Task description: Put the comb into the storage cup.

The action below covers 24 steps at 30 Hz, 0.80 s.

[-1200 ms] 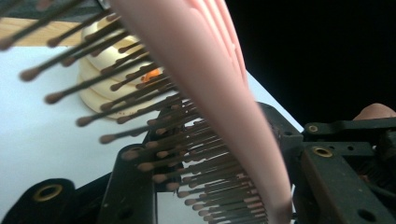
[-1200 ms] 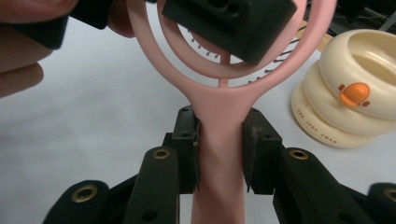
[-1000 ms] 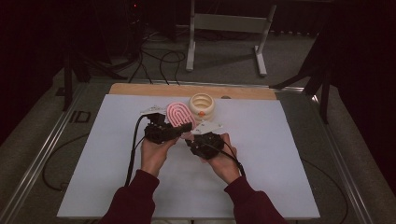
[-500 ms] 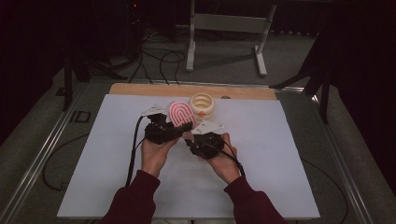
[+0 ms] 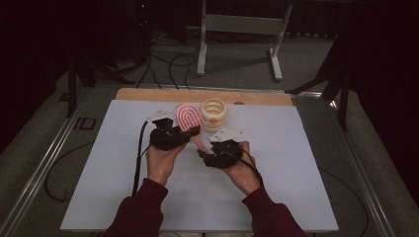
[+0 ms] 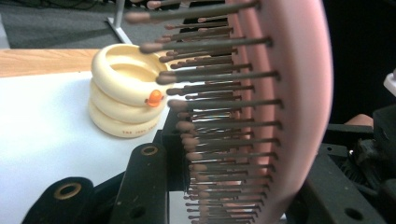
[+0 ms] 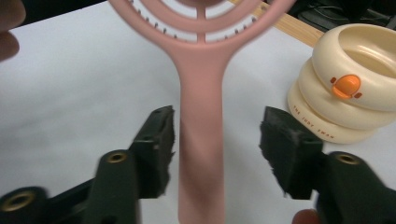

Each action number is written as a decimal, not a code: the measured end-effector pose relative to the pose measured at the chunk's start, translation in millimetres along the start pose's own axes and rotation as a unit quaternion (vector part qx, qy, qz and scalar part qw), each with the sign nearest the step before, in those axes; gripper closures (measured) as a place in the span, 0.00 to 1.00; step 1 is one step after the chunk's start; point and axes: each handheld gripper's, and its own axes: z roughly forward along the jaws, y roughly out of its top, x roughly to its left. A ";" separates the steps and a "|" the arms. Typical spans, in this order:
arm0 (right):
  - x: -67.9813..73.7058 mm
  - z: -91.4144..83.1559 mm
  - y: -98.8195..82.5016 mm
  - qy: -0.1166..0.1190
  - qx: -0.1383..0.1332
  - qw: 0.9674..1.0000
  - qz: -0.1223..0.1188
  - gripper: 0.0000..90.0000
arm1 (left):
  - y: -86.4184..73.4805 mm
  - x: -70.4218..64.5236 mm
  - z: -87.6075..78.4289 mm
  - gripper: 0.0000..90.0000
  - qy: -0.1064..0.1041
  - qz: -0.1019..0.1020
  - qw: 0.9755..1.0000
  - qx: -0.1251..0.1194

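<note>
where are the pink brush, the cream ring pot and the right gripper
pink brush [image 7: 201, 140], right gripper view, on its handle.
cream ring pot [image 5: 214, 114], high view, on its side wall.
right gripper [image 7: 217, 151], right gripper view, midway between its open fingertips, either side of the handle.

Dim, dark surroundings; white table sheet [image 5: 123, 187] brightly lit; close views blurred.

White surface [image 5: 276, 192] with a wooden strip [image 5: 197, 95] along its far edge, set in a frame with metal rails [image 5: 47, 165] at both sides. Grey floor [image 5: 237, 64] beyond, crossed by black cables [image 5: 168, 66]. A grey stand [image 5: 244, 24] with two legs occupies the far centre. Dark room; black drapes [image 5: 380, 54] at right, dark equipment [image 5: 99, 29] at left.
</note>
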 end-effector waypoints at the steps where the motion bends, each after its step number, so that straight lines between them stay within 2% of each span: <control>1: -0.6 -0.7 -1.0 -0.001 0.002 1.000 -0.001 0.42 | 0.6 0.0 -0.7 0.72 0.002 0.000 1.000 -0.001; 2: -1.7 -2.5 -3.4 0.002 -0.003 1.000 -0.001 0.37 | 1.2 0.1 -1.3 0.72 0.004 0.001 1.000 -0.004; 4: -2.4 -3.7 -4.5 0.001 -0.004 1.000 0.001 0.35 | 2.5 0.5 -2.9 0.72 0.006 0.002 1.000 -0.007; 6: -4.7 -6.6 -8.0 -0.005 -0.010 1.000 0.004 0.25 | 4.2 1.6 -5.2 0.72 0.009 0.003 1.000 -0.012; 7: -4.7 -6.6 -8.0 -0.005 -0.010 1.000 0.004 0.25 | 4.2 1.6 -5.2 0.72 0.009 0.003 1.000 -0.012; 8: -6.9 -8.7 -10.7 -0.005 -0.010 1.000 0.017 0.17 | 5.1 2.2 -6.6 0.72 0.011 0.003 1.000 -0.016; 11: -10.8 -12.1 -14.4 -0.008 -0.015 1.000 0.023 0.10 | 6.6 3.0 -8.8 0.72 0.011 0.003 1.000 -0.019; 18: -19.3 -22.5 -24.2 -0.017 -0.035 0.999 0.024 0.09 | 9.7 2.8 -11.8 0.72 0.014 0.005 1.000 -0.027; 24: -29.2 -35.5 -38.8 -0.039 -0.043 0.998 0.038 0.09 | 14.2 1.9 -14.3 0.72 0.015 0.008 0.999 -0.031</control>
